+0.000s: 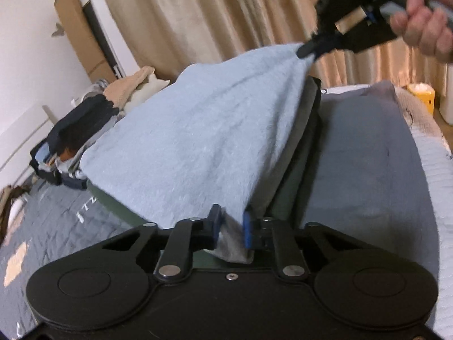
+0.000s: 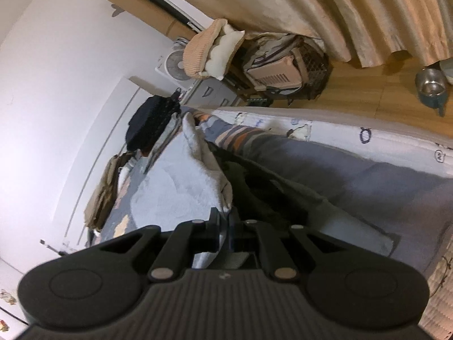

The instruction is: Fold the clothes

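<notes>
We have the left gripper (image 1: pixel 230 228) clenched on one corner of the pale blue fleecy cloth (image 1: pixel 192 141), fabric bunched between its blue-padded fingers (image 1: pixel 247 229). The right gripper (image 1: pixel 307 49) pinches the opposite corner, far right in the left wrist view, with a hand (image 1: pixel 424 25) wrapped round its handle. In the right wrist view its jaws are nearly together with cloth between them, so we read it as clamped on that corner too.

The cloth hangs stretched between the two grippers, lifted off the bed, its far-left edge draping down. Under it lies a dark green garment (image 1: pixel 297 153) spread on the grey quilted bedcover (image 1: pixel 362 164).

At the far left of the bed sits a pile of mixed clothes (image 1: pixel 68 147), dark navy on top, tan and cream pieces beyond it. Beige pleated curtains (image 1: pixel 226 11) run along the far side. A cardboard tube (image 1: pixel 79 36) leans on the white wall.

In the right wrist view, a steel bowl (image 2: pixel 430 85) stands on the wooden floor at far right. The brown mesh object beside the curtain is probably a carrier; it's too distorted to be sure.
</notes>
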The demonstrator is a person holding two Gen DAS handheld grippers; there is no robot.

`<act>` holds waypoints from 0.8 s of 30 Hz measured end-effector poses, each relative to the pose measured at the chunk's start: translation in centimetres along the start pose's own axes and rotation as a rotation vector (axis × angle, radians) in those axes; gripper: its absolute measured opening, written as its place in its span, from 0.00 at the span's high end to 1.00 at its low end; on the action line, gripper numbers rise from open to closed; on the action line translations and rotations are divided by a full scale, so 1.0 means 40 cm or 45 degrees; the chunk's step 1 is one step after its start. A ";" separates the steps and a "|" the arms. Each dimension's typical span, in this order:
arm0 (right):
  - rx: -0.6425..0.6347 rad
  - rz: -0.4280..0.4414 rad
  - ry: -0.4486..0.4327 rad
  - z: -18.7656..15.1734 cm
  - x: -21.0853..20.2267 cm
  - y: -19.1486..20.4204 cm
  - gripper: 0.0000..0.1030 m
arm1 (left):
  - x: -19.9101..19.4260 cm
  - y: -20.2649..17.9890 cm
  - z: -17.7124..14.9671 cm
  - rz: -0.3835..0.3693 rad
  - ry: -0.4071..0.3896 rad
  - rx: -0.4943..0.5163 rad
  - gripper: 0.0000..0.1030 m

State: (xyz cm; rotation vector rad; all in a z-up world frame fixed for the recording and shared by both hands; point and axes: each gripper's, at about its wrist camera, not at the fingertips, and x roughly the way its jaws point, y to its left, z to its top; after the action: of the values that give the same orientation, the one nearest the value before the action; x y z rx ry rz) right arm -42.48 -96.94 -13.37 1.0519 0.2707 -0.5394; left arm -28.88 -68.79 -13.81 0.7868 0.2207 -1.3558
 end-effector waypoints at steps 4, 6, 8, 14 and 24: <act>-0.009 -0.042 0.021 -0.006 0.016 -0.015 0.95 | -0.022 0.018 -0.017 -0.038 0.021 -0.045 0.89; -0.042 -0.052 0.028 -0.009 0.019 -0.016 0.95 | -0.031 0.041 -0.019 -0.075 0.041 -0.136 0.89; -0.077 -0.064 0.059 -0.008 0.021 -0.016 0.93 | -0.035 0.080 -0.014 -0.138 0.076 -0.305 0.87; -0.263 -0.172 0.038 0.008 -0.031 0.036 0.80 | -0.100 0.115 0.008 -0.157 0.033 -0.439 0.17; -0.577 -0.261 0.031 -0.030 -0.121 0.209 0.40 | -0.154 0.176 0.107 -0.182 0.050 -0.627 0.00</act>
State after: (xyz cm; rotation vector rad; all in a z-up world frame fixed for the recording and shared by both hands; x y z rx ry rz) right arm -41.93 -91.27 -5.48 0.5936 0.5010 -0.6137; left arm -25.09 -66.53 -4.51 0.3879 0.6253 -1.3430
